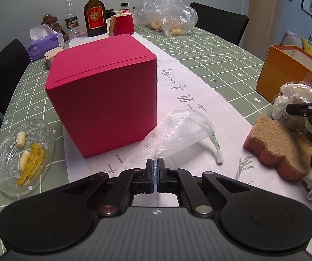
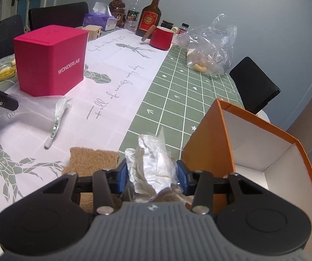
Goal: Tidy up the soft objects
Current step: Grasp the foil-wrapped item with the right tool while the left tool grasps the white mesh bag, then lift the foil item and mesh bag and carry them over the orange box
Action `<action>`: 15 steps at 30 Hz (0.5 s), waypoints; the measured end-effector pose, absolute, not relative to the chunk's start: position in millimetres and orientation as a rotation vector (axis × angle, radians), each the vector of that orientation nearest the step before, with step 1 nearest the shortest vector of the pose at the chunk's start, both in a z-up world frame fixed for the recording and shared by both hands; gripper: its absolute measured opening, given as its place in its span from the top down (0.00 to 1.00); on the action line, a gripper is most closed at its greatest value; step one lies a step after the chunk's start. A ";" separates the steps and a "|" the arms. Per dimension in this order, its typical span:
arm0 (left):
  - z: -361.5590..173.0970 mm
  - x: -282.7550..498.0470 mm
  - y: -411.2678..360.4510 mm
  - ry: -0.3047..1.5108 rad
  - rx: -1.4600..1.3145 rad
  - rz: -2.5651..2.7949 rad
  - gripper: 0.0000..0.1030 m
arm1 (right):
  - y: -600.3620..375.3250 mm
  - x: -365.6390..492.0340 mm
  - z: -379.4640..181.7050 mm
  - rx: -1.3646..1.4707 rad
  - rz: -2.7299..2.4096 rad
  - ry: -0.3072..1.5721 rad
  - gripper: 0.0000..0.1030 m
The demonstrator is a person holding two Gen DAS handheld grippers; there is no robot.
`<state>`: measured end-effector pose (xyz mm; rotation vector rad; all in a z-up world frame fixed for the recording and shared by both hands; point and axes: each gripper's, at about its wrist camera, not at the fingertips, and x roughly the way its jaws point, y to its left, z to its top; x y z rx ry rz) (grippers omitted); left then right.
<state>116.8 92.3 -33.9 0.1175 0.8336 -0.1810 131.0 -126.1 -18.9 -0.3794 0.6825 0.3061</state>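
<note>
Mesh pouch (image 1: 177,130): on the white runner at four o'clock of the red box (image 1: 103,91); near edge pinched in the closed left gripper (image 1: 155,169).
Sponge (image 2: 93,158): on the table, untouched.
Crumpled plastic wrap (image 2: 151,169): clamped by right gripper (image 2: 152,178).
Orange box (image 2: 264,152), at two o'clock: interior shown empty. Sorting barely begun.

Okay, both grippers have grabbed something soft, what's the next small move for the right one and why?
Probably carry the crumpled white plastic wad rightward over the open orange cardboard box and release it. The right hand-held gripper is already shut on the wad, and the box sits right beside it, its white interior looking empty.
</note>
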 end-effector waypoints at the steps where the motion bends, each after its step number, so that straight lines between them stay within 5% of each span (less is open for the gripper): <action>1: -32.1 115.5 92.7 0.831 0.115 -0.183 0.98 | -127.3 130.2 -17.3 -0.375 0.305 0.679 0.57; 15: -18.1 97.2 93.6 0.812 0.115 -0.181 0.98 | -133.6 119.4 -2.5 -0.340 0.312 0.656 0.57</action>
